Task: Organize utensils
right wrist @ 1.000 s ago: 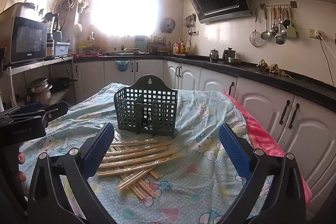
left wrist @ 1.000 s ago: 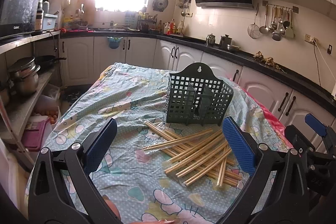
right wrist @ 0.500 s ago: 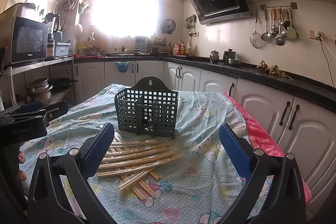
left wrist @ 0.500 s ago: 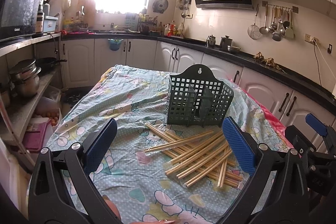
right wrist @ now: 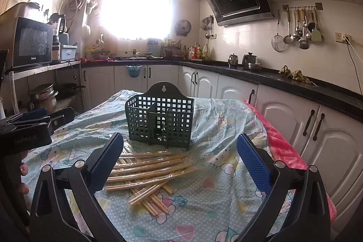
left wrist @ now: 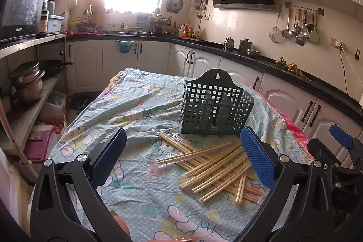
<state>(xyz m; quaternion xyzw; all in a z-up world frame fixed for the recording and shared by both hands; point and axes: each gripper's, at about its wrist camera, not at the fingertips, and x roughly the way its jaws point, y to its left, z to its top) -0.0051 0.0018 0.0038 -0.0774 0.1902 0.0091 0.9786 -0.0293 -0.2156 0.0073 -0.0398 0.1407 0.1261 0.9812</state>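
A dark green slotted utensil basket (left wrist: 215, 108) stands upright on the table; it also shows in the right wrist view (right wrist: 160, 120). Several wooden chopsticks (left wrist: 215, 165) lie in a loose pile in front of it, also in the right wrist view (right wrist: 145, 171). My left gripper (left wrist: 183, 158) is open and empty, hovering above the table with the pile between its blue pads. My right gripper (right wrist: 179, 160) is open and empty, above the pile's right side. The right gripper's body (left wrist: 335, 165) shows at the left view's right edge.
The table has a pastel cartoon-print cloth (left wrist: 140, 106) over a pink one (right wrist: 281, 146). White cabinets with a black counter (right wrist: 295, 83) run behind and to the right. A shelf with pots (left wrist: 27, 85) and a microwave (left wrist: 20, 10) stands at the left.
Both grippers have stayed open and nearly still. The left view has shifted slightly; the basket and chopsticks have not moved.
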